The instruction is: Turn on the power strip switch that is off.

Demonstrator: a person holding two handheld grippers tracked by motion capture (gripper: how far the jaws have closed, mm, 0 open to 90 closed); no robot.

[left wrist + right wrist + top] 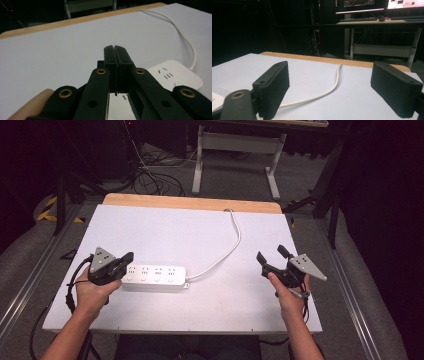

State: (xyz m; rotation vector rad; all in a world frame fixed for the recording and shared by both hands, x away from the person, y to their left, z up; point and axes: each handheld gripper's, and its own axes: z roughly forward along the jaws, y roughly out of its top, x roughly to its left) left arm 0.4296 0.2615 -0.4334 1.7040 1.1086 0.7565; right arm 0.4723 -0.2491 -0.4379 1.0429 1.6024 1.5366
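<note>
White covers the tabletop [220,227], with a wooden edge along its far side. We see one white power strip [155,277] lying flat at about eight o'clock of the tabletop's centre. It carries four socket groups in a row, each with one round button below. One white cord [235,240] leaves its right end and curves away toward twelve o'clock, off the far edge.

We hold two grippers, one in each hand. Our left gripper [129,257] hovers at the strip's left end, at nine o'clock of it, jaws clenched together with nothing between them. Our right gripper [270,255] sits well apart at three o'clock, jaws released and spread wide, empty, pointing toward the cord.
</note>
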